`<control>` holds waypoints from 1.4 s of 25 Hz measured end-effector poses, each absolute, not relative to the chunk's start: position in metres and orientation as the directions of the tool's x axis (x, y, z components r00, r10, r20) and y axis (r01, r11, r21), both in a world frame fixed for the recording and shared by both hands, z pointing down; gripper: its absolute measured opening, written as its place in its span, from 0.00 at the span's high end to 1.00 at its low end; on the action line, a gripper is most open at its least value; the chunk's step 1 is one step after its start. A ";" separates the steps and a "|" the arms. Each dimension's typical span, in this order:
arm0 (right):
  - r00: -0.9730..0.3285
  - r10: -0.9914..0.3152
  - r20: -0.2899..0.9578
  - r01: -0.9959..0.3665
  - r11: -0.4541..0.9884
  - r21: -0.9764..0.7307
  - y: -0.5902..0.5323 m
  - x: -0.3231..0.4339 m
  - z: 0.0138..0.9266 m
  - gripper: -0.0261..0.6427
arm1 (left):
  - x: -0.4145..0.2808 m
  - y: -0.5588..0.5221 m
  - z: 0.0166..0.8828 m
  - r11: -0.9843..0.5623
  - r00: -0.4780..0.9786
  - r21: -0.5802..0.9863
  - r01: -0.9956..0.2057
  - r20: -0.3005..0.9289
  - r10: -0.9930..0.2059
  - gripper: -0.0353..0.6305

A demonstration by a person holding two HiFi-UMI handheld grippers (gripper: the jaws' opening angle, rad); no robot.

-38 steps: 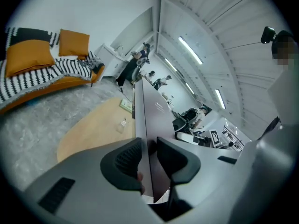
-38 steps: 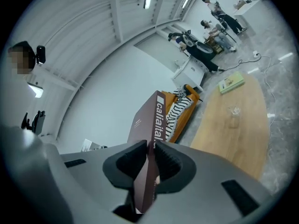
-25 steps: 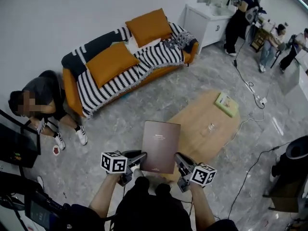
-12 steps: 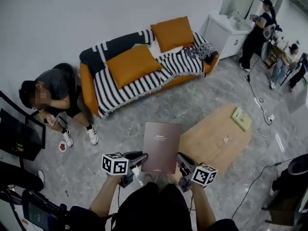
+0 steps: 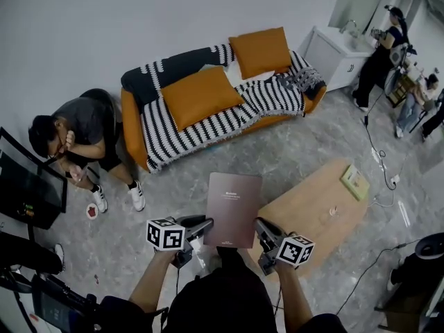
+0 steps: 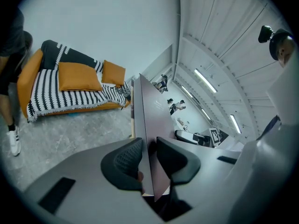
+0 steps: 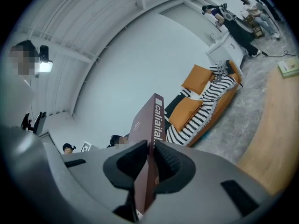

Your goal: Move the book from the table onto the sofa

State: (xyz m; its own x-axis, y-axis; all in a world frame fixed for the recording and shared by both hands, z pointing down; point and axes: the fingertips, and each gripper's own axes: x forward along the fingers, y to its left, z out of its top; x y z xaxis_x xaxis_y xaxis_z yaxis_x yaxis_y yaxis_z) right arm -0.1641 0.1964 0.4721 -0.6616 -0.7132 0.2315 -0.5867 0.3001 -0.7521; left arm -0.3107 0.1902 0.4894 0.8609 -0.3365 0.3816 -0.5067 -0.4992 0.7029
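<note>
A large maroon book hangs flat in the air between my two grippers, over the floor short of the sofa. My left gripper is shut on its near left edge, and my right gripper is shut on its near right edge. In the left gripper view the book runs edge-on between the black pads. The right gripper view shows the book's spine clamped the same way. The orange sofa, under a black-and-white striped blanket and two orange cushions, stands ahead against the wall.
A low wooden table sits to my right with a green book on its far end. A person sits on the floor left of the sofa. A white cabinet and several people are at the far right; cables lie on the floor.
Both grippers have carried the book away from the table toward the sofa. The sofa has shifted rightward and nearer in the head view, and the table has slid off to the right.
</note>
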 end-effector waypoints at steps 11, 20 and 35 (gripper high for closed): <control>-0.642 -0.729 0.235 -0.588 0.273 -0.761 0.077 -0.137 0.480 0.86 | -0.283 0.069 0.497 -0.510 0.872 0.708 -0.489 0.392 -0.292 0.79; -0.612 -0.758 0.226 -0.590 0.247 -0.768 -0.026 -0.091 0.477 0.86 | -0.236 -0.040 0.491 -0.530 0.879 0.702 -0.475 0.408 -0.247 0.79; -0.583 -0.784 0.215 -0.593 0.229 -0.772 -0.128 -0.057 0.476 0.86 | -0.202 -0.146 0.491 -0.541 0.885 0.704 -0.460 0.414 -0.215 0.79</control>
